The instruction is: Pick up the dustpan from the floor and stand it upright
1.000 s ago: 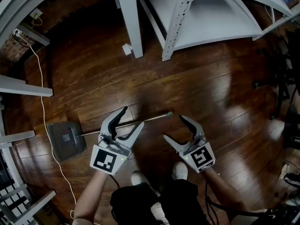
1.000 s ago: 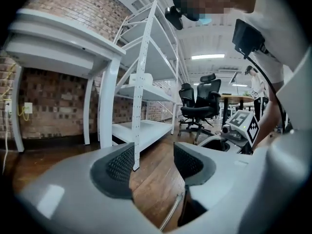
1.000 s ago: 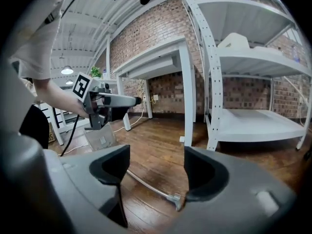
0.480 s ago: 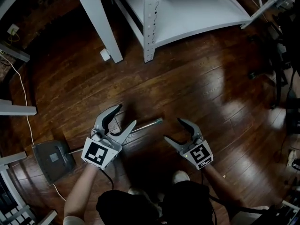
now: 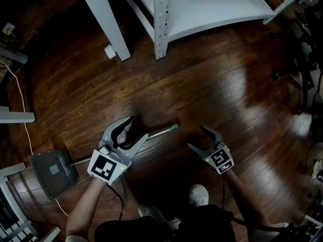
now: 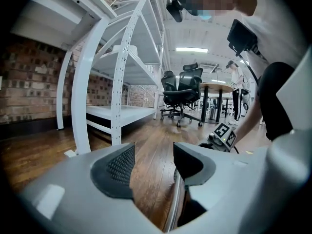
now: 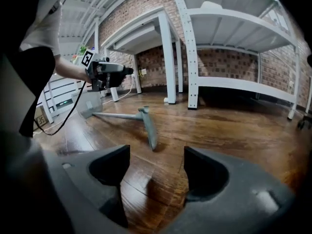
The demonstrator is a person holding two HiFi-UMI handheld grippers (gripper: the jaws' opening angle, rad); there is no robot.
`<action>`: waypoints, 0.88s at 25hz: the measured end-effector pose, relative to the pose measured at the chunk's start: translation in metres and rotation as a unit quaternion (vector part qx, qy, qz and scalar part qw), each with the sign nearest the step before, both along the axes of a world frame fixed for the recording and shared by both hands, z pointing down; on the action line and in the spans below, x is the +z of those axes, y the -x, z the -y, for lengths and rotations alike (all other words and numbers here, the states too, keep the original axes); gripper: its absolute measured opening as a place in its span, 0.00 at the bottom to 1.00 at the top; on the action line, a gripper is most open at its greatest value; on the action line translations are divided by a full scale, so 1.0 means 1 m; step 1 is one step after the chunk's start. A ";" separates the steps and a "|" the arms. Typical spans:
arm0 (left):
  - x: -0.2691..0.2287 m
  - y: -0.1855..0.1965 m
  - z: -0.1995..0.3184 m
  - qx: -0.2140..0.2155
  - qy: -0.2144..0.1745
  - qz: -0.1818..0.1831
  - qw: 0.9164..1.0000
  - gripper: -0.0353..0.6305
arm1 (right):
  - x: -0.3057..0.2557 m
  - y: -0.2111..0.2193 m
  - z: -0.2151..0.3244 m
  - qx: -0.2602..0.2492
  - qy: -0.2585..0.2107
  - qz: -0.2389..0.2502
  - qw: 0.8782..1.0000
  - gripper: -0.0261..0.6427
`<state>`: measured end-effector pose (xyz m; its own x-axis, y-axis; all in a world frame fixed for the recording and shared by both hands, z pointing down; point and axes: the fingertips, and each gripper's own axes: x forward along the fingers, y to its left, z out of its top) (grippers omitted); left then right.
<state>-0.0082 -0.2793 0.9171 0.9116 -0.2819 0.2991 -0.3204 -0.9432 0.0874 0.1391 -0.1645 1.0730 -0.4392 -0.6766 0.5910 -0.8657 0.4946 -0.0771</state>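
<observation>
Plainly, the job has barely begun. The grey plastic dustpan [image 5: 50, 169] lies flat on the dark, glossy wooden floor [image 5: 227, 95], down at the person's left. Its long silver metal handle [image 5: 161, 131] stretches away from it across the boards towards the middle. Nothing has been lifted, so the gripping, raising and standing upright are all left to do.

The left tongs [image 5: 136, 128] are held low over the handle about midway along it, pointing forward. Their jaws are spread to either side of the rod. From the left gripper view, the left tongs [image 6: 153, 165] have a wide gap, and the handle [image 6: 175, 204] runs low through it, close against one jaw but not pinched. I judge that closing here would catch the rod.

The right tongs [image 5: 198, 137] hang just past the free end of the handle, apart from it, jaws wide and holding nothing. In the right gripper view, the right tongs [image 7: 152, 167] frame only bare boards. The handle [image 7: 148, 128] and the pan [image 7: 90, 104] lie further off.

Both forearms reach down and forward from a bent-over stance, with the left one lower and nearer the work. A white metal shelving rack [image 5: 161, 19] stands beyond.
</observation>
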 end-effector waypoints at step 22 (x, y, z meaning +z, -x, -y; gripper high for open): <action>0.029 0.052 -0.019 -0.029 0.012 0.037 0.999 0.43 | 0.028 0.076 0.056 -0.318 0.009 -0.009 0.948 0.41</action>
